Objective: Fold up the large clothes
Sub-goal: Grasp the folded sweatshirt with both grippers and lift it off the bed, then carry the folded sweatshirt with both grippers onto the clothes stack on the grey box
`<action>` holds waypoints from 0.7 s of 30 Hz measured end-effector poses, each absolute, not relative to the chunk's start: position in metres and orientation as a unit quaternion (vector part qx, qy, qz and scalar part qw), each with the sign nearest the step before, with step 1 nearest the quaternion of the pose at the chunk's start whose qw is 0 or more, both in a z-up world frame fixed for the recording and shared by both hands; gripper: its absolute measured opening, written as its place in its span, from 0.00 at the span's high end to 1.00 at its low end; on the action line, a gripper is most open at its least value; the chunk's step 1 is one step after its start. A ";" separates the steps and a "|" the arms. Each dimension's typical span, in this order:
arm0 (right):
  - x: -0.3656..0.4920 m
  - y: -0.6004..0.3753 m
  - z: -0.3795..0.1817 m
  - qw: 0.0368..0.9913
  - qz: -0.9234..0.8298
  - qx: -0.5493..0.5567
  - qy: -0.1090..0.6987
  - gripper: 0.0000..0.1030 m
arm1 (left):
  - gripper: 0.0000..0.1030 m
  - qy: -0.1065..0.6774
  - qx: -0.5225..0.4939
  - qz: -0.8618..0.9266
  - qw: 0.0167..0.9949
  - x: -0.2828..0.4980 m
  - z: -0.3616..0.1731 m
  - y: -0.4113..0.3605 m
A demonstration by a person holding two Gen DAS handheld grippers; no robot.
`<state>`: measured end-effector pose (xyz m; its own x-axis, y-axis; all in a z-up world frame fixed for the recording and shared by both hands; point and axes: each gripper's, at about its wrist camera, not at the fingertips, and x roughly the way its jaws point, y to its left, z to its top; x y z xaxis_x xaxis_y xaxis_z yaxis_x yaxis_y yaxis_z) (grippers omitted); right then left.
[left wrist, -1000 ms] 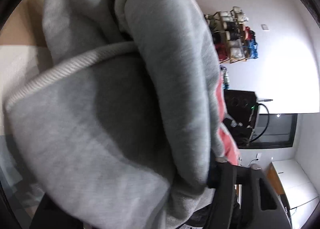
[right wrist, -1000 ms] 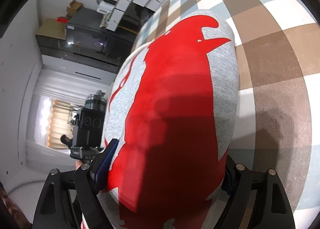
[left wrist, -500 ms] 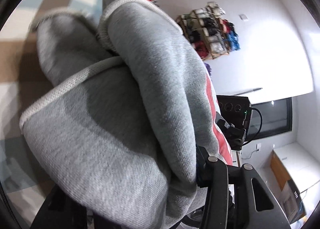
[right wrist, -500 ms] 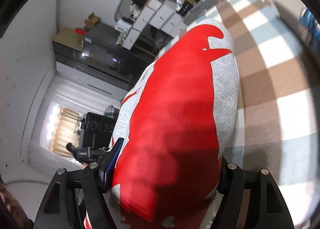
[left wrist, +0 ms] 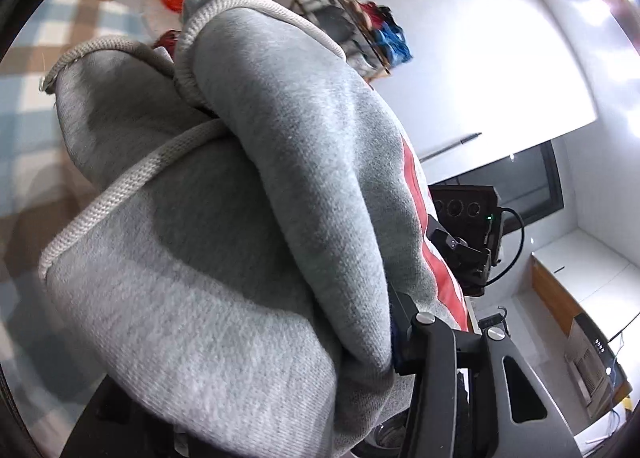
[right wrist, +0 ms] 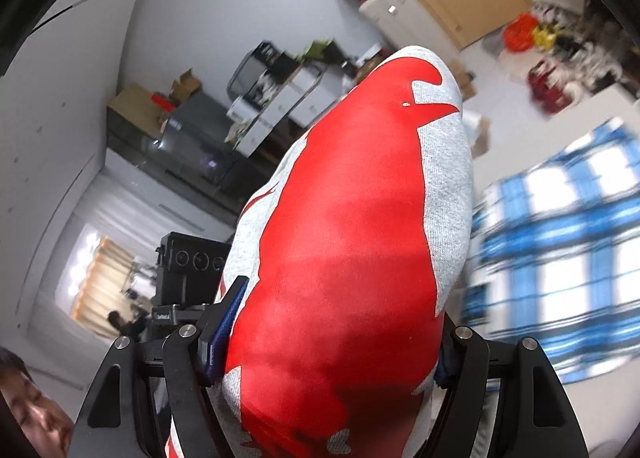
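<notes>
right wrist view is showing the right gripper (right wrist: 326,342) pinching the folded sweatshirt (right wrist: 352,258); the left gripper (left wrist: 248,358) is clamping its grey bundle too, so i judge the carrying step is in hand, and setting it down flat is coming next.

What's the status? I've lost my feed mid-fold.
Left gripper shut on grey sweatshirt. Right gripper shut on its red-printed fold. Garment bunched, fills both views. Checked cloth beyond; nothing seen in the way.

Grey sweatshirt (left wrist: 248,266) of thick fleece, bunched into rounded folds with ribbed hem edges curling across the top; large red print (right wrist: 352,242) on its front face, wrapped over the bundle; held up off the checked cloth (right wrist: 560,250).
</notes>
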<state>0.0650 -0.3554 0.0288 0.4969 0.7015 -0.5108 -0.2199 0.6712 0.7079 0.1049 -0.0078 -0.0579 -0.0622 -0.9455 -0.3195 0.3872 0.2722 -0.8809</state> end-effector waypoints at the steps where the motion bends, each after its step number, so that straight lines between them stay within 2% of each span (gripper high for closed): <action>1: 0.066 -0.372 0.036 0.821 0.276 0.284 0.412 0.28 | 0.58 0.497 -0.283 -0.537 0.620 0.109 -0.056 -0.022; 7: 0.095 -0.460 0.038 0.831 0.240 0.259 0.431 0.27 | 0.58 0.497 -0.295 -0.534 0.617 0.135 -0.075 -0.110; 9: 0.112 -0.481 0.023 0.827 0.224 0.250 0.452 0.27 | 0.58 0.512 -0.291 -0.516 0.622 0.146 -0.100 -0.134; 12: 0.145 -0.506 -0.030 0.800 0.189 0.257 0.508 0.26 | 0.58 0.543 -0.284 -0.481 0.627 0.156 -0.147 -0.160; 13: 0.151 -0.511 -0.044 0.792 0.178 0.262 0.522 0.25 | 0.59 0.550 -0.280 -0.477 0.626 0.156 -0.158 -0.163; 15: 0.158 -0.519 -0.079 0.776 0.161 0.262 0.550 0.17 | 0.59 0.549 -0.282 -0.477 0.626 0.155 -0.173 -0.158; 21: 0.138 -0.517 -0.056 0.809 0.131 0.181 0.543 0.15 | 0.56 0.532 -0.263 -0.481 0.646 0.155 -0.167 -0.129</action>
<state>0.1383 -0.5171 -0.0562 0.3752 0.4088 -0.8319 -0.0144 0.9000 0.4358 0.1549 -0.1293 -0.1669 -0.0277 -0.9006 -0.4339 0.3414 0.3994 -0.8508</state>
